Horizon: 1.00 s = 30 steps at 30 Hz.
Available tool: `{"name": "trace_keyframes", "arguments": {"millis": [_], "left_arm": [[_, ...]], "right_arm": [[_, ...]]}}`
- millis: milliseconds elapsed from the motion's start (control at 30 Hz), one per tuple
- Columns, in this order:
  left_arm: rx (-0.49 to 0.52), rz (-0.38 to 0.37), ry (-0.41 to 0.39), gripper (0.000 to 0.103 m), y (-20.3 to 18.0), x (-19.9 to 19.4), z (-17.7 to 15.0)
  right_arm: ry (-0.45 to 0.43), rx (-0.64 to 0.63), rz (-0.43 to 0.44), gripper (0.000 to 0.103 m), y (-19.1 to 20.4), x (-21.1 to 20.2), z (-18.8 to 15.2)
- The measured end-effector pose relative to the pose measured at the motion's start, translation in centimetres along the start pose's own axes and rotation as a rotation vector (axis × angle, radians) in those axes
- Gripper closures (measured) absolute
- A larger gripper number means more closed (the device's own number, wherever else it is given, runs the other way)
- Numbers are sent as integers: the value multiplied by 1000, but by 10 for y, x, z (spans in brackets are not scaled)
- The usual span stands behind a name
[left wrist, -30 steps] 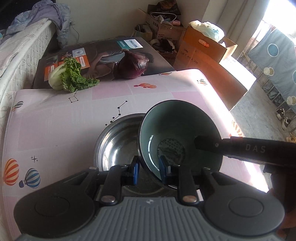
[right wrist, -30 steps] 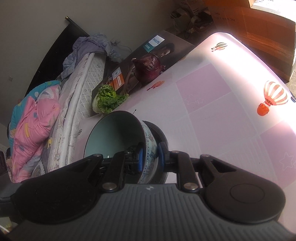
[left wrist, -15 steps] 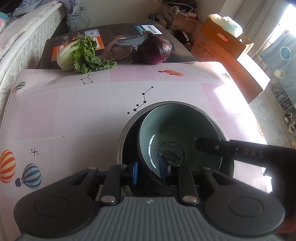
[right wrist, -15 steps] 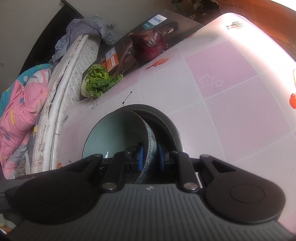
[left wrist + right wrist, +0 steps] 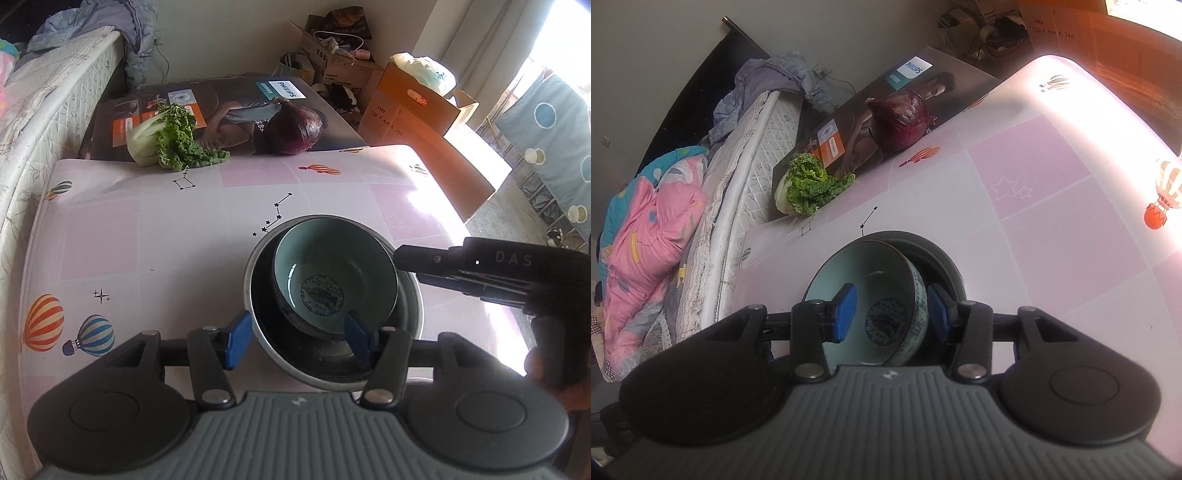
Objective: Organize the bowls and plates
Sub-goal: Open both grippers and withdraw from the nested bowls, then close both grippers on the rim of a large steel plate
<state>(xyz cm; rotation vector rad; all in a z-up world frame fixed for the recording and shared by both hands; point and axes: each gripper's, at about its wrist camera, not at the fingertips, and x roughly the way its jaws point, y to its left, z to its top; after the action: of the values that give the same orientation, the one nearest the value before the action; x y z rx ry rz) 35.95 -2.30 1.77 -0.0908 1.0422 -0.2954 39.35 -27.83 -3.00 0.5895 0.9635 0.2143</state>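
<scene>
Both grippers, left [image 5: 297, 338] and right [image 5: 892, 308], have just opened off the pale-green ceramic bowl [image 5: 334, 282], now nested in the steel bowl [image 5: 408, 291] near-right on the table; no plates visible.

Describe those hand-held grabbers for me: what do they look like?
Each is black plastic with a ribbed grey top and two round side discs. The left gripper and right gripper have bright blue pads on black fingers with silver screws. Seen sideways, the right one reads "DAS" in pale letters.

Table mostly free

Nested bowls [image 5: 332, 295] block the near middle; lettuce [image 5: 166, 140] and onion [image 5: 295, 129] crowd the table's [image 5: 147, 240] far edge.
</scene>
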Motion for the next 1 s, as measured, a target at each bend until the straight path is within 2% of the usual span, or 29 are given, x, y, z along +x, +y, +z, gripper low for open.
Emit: {"name": "trace_keyframes", "arguments": {"millis": [33, 200, 267, 433, 500, 600, 700, 833, 1000], "left_arm": [[7, -5, -17, 38, 1, -11, -5], [37, -39, -143, 4, 16, -75, -49], [28, -41, -197, 2, 27, -99, -77], [-4, -28, -241, 1, 49, -131, -143], [-32, 22, -276, 1, 55, -138, -170], [-18, 141, -333, 1, 58, -148, -211], [10, 192, -364, 1, 55, -154, -248], [-12, 130, -363, 0, 58, -156, -282], [-39, 28, -355, 0, 72, -151, -309]], "right_arm": [[-14, 1, 15, 61, 1, -12, -3], [-99, -32, 116, 61, 3, -88, -38], [-122, -59, 137, 61, 2, -117, -65], [-145, -117, 138, 59, -9, -166, -154], [-145, -133, 122, 59, -11, -173, -184], [-169, -162, 104, 59, -12, -183, -237], [-181, -193, 92, 59, -8, -185, -276], [-180, -225, 94, 59, 0, -177, -308], [-139, -240, 91, 59, 17, -153, -325]]}}
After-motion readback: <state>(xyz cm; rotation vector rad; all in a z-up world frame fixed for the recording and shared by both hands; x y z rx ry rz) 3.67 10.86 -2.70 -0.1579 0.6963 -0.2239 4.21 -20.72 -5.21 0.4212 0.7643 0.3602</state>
